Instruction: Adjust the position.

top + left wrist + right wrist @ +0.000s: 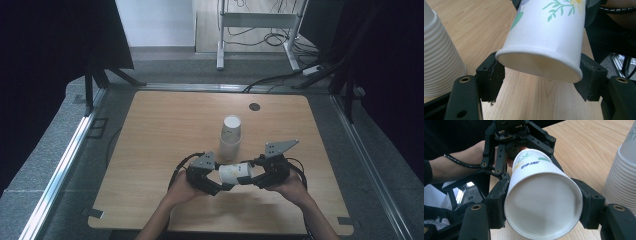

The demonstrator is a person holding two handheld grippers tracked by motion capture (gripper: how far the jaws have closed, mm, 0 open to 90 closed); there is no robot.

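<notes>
The left hand-held gripper (212,186) and the right hand-held gripper (256,179) meet low in the centre of the high view, both clamped on one paper cup (235,173) held on its side between them, above the worktop (165,130).

In the left gripper view the cup (544,37) fills the upper middle, and the jaws press its sides at one end. In the right gripper view the cup's (541,202) other end faces the camera at centre, with a jaw touching each side of it, and the left hand-held gripper (516,152) is seen beyond, at upper left.

The cup looks light and thin-walled, so it likely dents under a hard squeeze. Its coated side may slip, and the stiffer rolled rim seems the safer hold.

A stack of cups (230,136) stands upturned just above centre in the high view, near the held cup.
</notes>
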